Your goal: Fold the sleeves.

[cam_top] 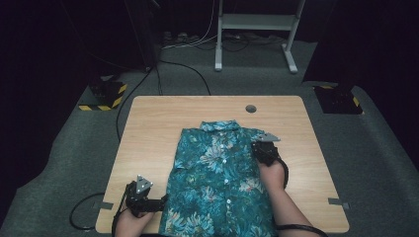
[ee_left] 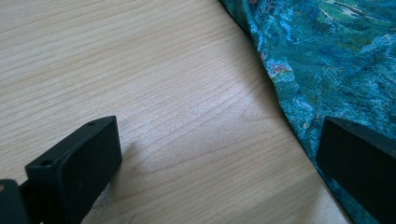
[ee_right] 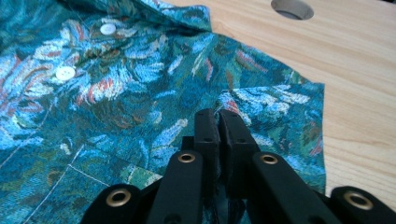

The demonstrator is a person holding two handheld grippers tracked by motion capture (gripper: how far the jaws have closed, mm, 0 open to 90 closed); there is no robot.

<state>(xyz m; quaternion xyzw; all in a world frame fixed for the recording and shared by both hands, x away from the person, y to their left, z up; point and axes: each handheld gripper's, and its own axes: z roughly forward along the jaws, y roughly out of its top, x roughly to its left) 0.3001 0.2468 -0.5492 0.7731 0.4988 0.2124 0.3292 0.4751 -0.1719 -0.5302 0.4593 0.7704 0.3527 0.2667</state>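
A teal floral short-sleeved shirt (cam_top: 217, 173) lies buttoned and face up on the wooden table (cam_top: 148, 128), collar toward the far edge. My right gripper (cam_top: 258, 146) is at the shirt's right shoulder. In the right gripper view its jaws (ee_right: 217, 116) are shut, with a fold of the sleeve fabric (ee_right: 280, 107) pinched at the tips. My left gripper (cam_top: 162, 202) rests by the shirt's lower left edge. In the left gripper view it (ee_left: 219, 158) stands wide open over bare wood, one jaw beside the shirt's edge (ee_left: 336, 51) and nothing held.
A round cable hole (cam_top: 251, 108) sits near the table's far edge. Tape strips mark the front corners (cam_top: 338, 201). Beyond the table are a white metal stand (cam_top: 257, 29), loose cables and two hazard-striped bases (cam_top: 104, 96) on grey carpet.
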